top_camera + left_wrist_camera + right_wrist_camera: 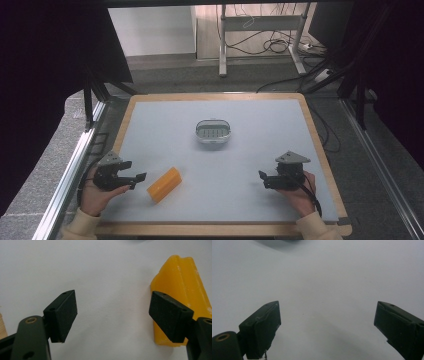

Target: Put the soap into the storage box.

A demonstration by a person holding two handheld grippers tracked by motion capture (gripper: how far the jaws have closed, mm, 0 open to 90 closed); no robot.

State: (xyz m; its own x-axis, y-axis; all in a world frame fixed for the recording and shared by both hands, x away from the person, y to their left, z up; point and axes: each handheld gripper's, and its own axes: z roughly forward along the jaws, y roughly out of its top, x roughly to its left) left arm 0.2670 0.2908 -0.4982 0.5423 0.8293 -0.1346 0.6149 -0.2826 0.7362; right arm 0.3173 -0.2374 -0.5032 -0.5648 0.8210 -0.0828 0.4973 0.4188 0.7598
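A yellow block (164,184) lies on the pale table top near the front left, slanted. My left gripper (136,176) is held low just left of it, jaws wide apart with nothing between them. In the left gripper view the block (181,282) lies behind the right-hand jaw and the left gripper (113,315) stands open over bare table. A small oval metal dish (213,132) with a perforated bottom sits at the table's middle. My right gripper (262,179) rests at the front right, and in its own view the right gripper (327,326) is open over bare table.
The table (150,120) has a wooden rim. Beyond its far edge stand a desk frame (260,30) and loose cables on the floor. A metal rail (70,175) runs along the left side.
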